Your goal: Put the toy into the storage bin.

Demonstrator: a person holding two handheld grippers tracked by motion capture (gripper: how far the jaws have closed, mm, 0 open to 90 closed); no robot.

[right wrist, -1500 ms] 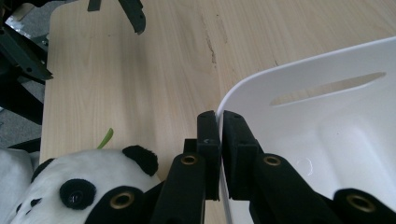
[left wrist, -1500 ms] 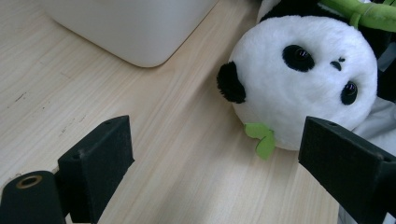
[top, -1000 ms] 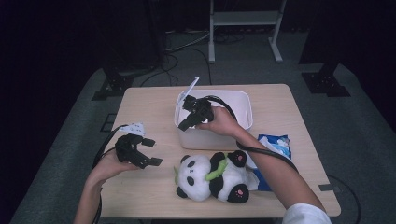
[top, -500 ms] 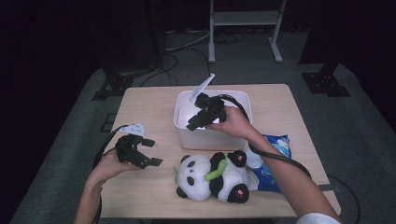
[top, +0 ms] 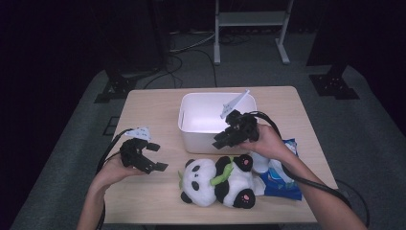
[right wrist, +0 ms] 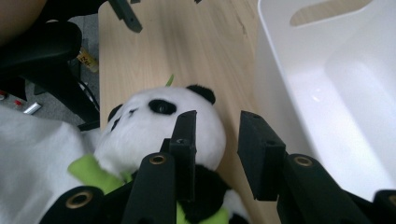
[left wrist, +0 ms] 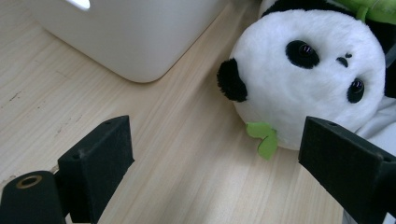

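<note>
A plush panda lies on its back near the table's front edge, holding a green bamboo sprig. My right gripper hovers just above it at the near wall of the white bin. In the right gripper view its jaws stand a little apart with nothing between them, over the panda's head and beside the bin. My left gripper is held wide open left of the panda. In the left gripper view it faces the panda's face, apart from it, with the bin's corner behind.
A blue packet lies under my right forearm, right of the panda. The bin looks empty inside. Bare wooden table lies behind and left of the left gripper. Cables trail from both grippers; stands and a rack stand on the floor behind.
My right gripper has moved right and toward the person, from over the bin's left part to its near wall above the panda. The left gripper has barely moved.
</note>
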